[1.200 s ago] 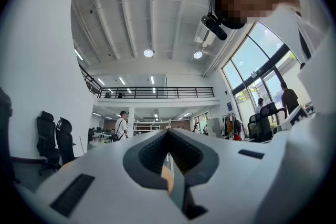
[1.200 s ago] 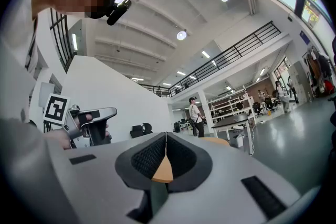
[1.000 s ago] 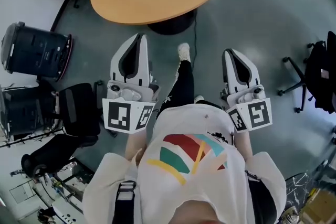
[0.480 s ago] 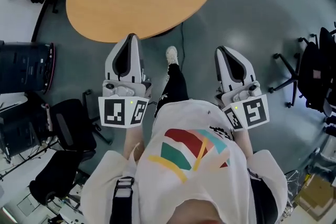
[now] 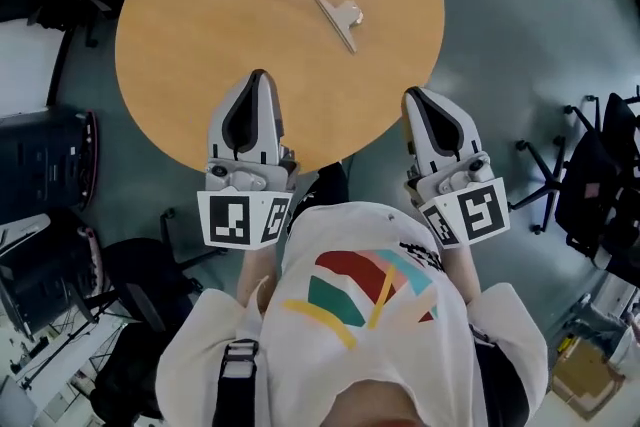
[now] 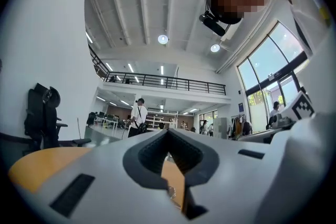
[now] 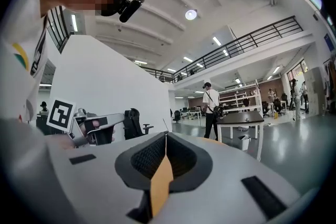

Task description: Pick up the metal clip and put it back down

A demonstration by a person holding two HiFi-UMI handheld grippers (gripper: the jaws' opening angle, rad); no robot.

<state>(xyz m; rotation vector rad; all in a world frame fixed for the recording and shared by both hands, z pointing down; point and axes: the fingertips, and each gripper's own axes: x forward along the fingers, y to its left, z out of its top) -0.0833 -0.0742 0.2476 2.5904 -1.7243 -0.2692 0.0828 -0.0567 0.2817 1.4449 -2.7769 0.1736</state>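
Note:
The metal clip (image 5: 340,18) lies flat on the round wooden table (image 5: 200,35), a little right of its middle, silver with its handles toward the far right. My left gripper (image 5: 258,75) is shut and empty, its tip over the table's near part, well short of the clip and to its left. My right gripper (image 5: 410,95) is shut and empty too, its tip at the table's near right edge. In the left gripper view the closed jaws (image 6: 168,132) frame a strip of tabletop; the right gripper view shows jaws (image 7: 166,135) pressed together.
Black office chairs and dark bins (image 5: 40,165) crowd the floor at the left. Another chair (image 5: 600,175) stands at the right. A person (image 7: 211,107) stands far off in the hall beside a dark table (image 7: 241,119). Grey floor surrounds the round table.
The table has come closer and now lies under both gripper tips; the clip sits nearer in the head view. Both grippers stay shut and level.

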